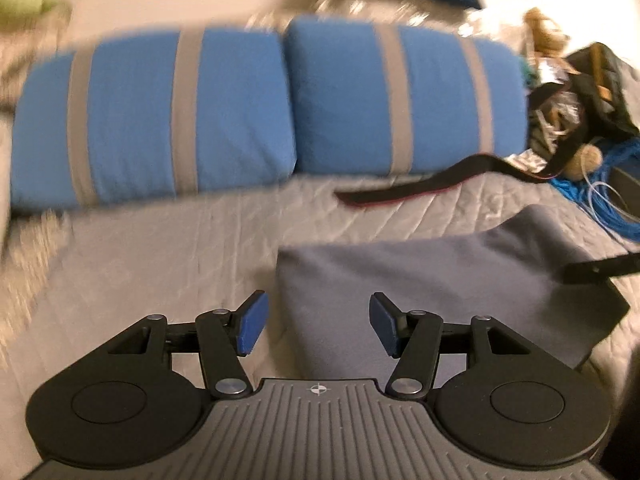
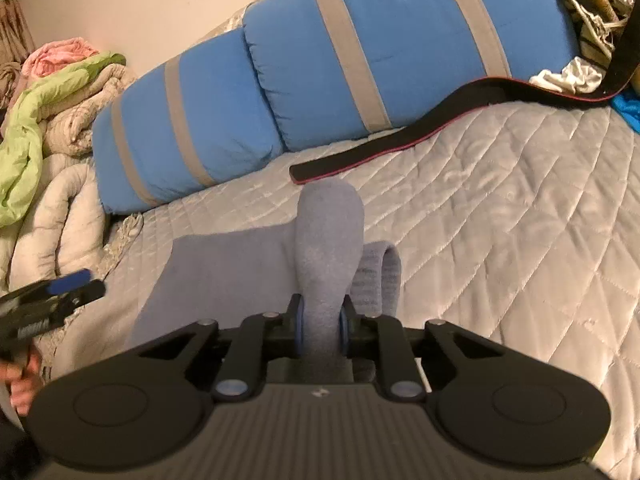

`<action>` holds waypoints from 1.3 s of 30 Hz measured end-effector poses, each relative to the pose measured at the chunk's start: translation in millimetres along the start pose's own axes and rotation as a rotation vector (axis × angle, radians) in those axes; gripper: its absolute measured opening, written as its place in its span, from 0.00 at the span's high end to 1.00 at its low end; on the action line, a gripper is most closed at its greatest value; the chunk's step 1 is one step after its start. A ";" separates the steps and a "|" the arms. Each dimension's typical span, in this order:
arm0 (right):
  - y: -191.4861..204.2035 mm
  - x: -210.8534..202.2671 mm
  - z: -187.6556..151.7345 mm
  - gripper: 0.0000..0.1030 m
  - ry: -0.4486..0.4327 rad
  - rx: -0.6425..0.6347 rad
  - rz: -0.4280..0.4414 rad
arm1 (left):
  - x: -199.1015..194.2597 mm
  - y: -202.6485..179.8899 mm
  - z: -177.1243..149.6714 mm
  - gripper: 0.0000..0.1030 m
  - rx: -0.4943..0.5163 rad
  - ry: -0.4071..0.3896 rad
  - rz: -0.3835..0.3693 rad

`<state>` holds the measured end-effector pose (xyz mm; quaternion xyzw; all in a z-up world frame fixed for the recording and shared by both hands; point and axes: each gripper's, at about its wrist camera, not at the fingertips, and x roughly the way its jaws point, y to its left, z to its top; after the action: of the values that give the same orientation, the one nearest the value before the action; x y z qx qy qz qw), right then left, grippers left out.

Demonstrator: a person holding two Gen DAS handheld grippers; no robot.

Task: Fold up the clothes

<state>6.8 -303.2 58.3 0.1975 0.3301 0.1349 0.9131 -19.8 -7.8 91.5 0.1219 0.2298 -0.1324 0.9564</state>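
Note:
A grey-blue garment (image 1: 420, 280) lies on the quilted grey bedspread (image 1: 180, 240). My left gripper (image 1: 316, 328) hangs open just above the garment's left corner, with nothing between its blue pads (image 1: 250, 326). In the right wrist view my right gripper (image 2: 322, 328) is shut on a raised fold of the same grey-blue garment (image 2: 328, 240), which bulges up in front of the jaws. A ribbed cuff (image 2: 380, 276) curls beside it. The left gripper (image 2: 52, 296) shows at the left edge of that view, held by a hand (image 2: 20, 380). The right gripper's finger (image 1: 600, 268) pokes in at the right of the left wrist view.
Two blue pillows with grey stripes (image 1: 260, 108) (image 2: 300, 72) lie along the head of the bed. A black strap with red trim (image 2: 420, 136) crosses the bedspread (image 2: 520, 220) before them. A cluttered black bag (image 1: 580, 100) and blue cord (image 1: 612, 200) sit right; rumpled blankets (image 2: 52, 128) pile up left.

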 end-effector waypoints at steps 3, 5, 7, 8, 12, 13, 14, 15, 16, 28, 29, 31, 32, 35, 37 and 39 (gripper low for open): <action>1.1 -3.6 14.8 0.84 0.009 0.090 0.038 | -32.0 -43.3 -8.8 0.39 0.183 -0.154 0.052; 7.3 -6.5 25.6 0.84 0.013 0.126 0.070 | -51.8 -74.9 -19.2 0.29 0.288 -0.229 0.026; 14.3 -7.2 36.3 0.84 0.033 0.156 0.089 | -69.8 -110.0 -31.6 0.26 0.397 -0.297 0.004; 17.9 -6.4 40.7 0.84 0.043 0.160 0.086 | -76.4 -129.0 -38.5 0.24 0.455 -0.335 0.007; 29.1 -4.7 54.3 0.84 0.070 0.175 0.075 | -74.9 -181.3 -54.8 0.23 0.582 -0.381 -0.002; 31.1 -4.6 56.6 0.84 0.073 0.178 0.073 | -69.2 -191.5 -57.1 0.23 0.587 -0.384 0.016; 31.9 -5.5 58.3 0.84 0.074 0.183 0.072 | -63.0 -201.8 -59.4 0.23 0.591 -0.388 0.042; 32.5 -6.5 59.7 0.84 0.073 0.188 0.075 | -57.0 -208.4 -62.0 0.23 0.595 -0.391 0.066; 32.5 -7.7 60.2 0.84 0.073 0.188 0.078 | -49.0 -215.7 -65.0 0.23 0.606 -0.395 0.089; 16.7 -9.1 66.2 0.84 0.089 0.240 0.134 | 12.1 -200.5 -85.4 0.23 0.809 -0.176 0.416; 15.8 -8.7 66.3 0.84 0.092 0.244 0.140 | 10.0 -194.2 -89.4 0.22 0.833 -0.171 0.426; 14.6 -7.9 66.6 0.84 0.097 0.250 0.154 | 5.9 -183.9 -98.5 0.22 0.899 -0.178 0.443; 15.5 -7.9 67.9 0.84 0.095 0.252 0.158 | 4.0 -179.6 -103.6 0.22 0.937 -0.186 0.454; 18.1 -7.9 71.7 0.84 0.092 0.255 0.171 | 2.2 -180.8 -112.5 0.22 1.007 -0.190 0.453; 19.9 -7.9 74.2 0.85 0.090 0.258 0.179 | 0.7 -182.7 -110.7 0.23 0.964 -0.171 0.421; 21.6 -7.9 76.7 0.85 0.087 0.261 0.187 | 0.0 -186.3 -108.1 0.23 0.925 -0.159 0.398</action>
<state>48.7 -307.9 126.4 0.3381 0.3644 0.1839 0.8480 -121.5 -150.2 -34.1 0.5637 0.0460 -0.0443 0.8235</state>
